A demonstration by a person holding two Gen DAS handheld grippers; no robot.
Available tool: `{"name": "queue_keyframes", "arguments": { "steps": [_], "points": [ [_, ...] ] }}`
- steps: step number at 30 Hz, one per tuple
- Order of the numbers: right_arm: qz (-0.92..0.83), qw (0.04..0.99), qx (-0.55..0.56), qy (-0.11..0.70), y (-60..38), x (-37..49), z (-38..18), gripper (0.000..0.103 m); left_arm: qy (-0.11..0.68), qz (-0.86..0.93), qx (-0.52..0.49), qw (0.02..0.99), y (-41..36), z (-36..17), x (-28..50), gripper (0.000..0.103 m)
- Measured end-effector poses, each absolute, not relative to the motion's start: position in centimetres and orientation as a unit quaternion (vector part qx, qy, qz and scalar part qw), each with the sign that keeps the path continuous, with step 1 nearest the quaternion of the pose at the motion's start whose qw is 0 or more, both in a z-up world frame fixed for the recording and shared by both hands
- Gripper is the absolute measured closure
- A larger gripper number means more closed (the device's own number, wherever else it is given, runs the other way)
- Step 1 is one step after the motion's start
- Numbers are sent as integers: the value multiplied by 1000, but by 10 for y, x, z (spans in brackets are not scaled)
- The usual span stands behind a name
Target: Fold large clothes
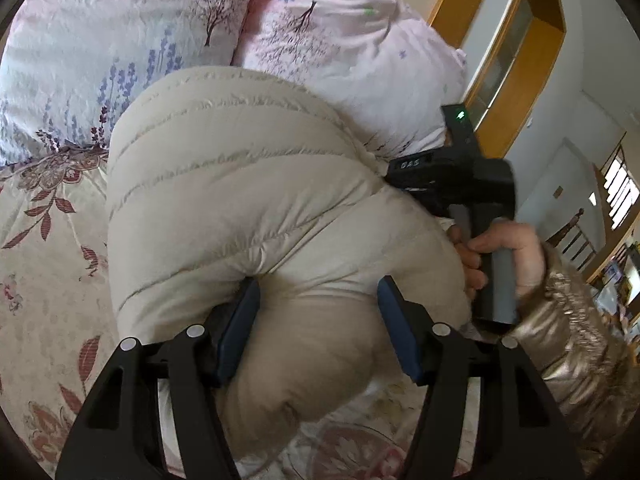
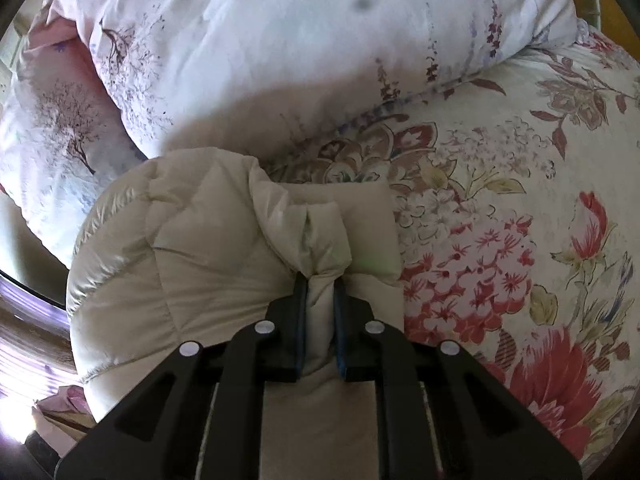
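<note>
A beige quilted puffer jacket (image 1: 240, 184) lies bunched on the flowered bed cover (image 1: 48, 264). My left gripper (image 1: 318, 292) is clamped around a thick puffy fold of it, its blue pads (image 1: 244, 320) pressed into the fabric on both sides. In the right wrist view the jacket (image 2: 192, 248) fills the lower left, and my right gripper (image 2: 322, 284) is shut on a narrow fold of its edge. The right gripper's body also shows in the left wrist view (image 1: 460, 172), held by a hand at the jacket's right side.
A rolled pink and white duvet (image 1: 160, 20) with tree prints lies just behind the jacket, also in the right wrist view (image 2: 280, 32). The flowered bed cover (image 2: 520, 220) spreads to the right. A wooden window frame (image 1: 516, 52) and room furniture stand beyond the bed.
</note>
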State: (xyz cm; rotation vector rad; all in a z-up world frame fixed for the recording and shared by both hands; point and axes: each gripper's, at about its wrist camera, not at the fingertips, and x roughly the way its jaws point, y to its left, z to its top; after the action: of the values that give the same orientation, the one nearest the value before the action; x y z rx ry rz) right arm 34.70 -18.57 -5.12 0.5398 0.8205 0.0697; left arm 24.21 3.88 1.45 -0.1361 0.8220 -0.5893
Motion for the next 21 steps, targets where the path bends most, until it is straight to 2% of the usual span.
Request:
{"name": "queue_keyframes", "arguments": {
  "steps": [2, 4, 5, 8, 10, 15, 21],
  "points": [
    [26, 889, 242, 388, -185, 338, -43, 74, 392, -275, -63, 876, 39, 16, 240, 40],
    [21, 902, 229, 366, -184, 320, -32, 49, 380, -270, -59, 883, 41, 23, 231, 40],
    [27, 914, 217, 342, -182, 302, -22, 48, 372, -266, -53, 888, 43, 27, 226, 40],
    [55, 943, 170, 282, -167, 249, 0, 49, 350, -246, -38, 903, 47, 37, 210, 38],
    [80, 949, 143, 270, -152, 224, 4, 57, 336, -220, -27, 916, 51, 42, 199, 33],
    [105, 938, 81, 321, -112, 204, -28, 69, 330, -149, 19, 932, 53, 41, 192, 27],
    [86, 927, 99, 351, -111, 226, -66, 70, 363, -149, 20, 920, 51, 27, 206, 23]
  ]
}}
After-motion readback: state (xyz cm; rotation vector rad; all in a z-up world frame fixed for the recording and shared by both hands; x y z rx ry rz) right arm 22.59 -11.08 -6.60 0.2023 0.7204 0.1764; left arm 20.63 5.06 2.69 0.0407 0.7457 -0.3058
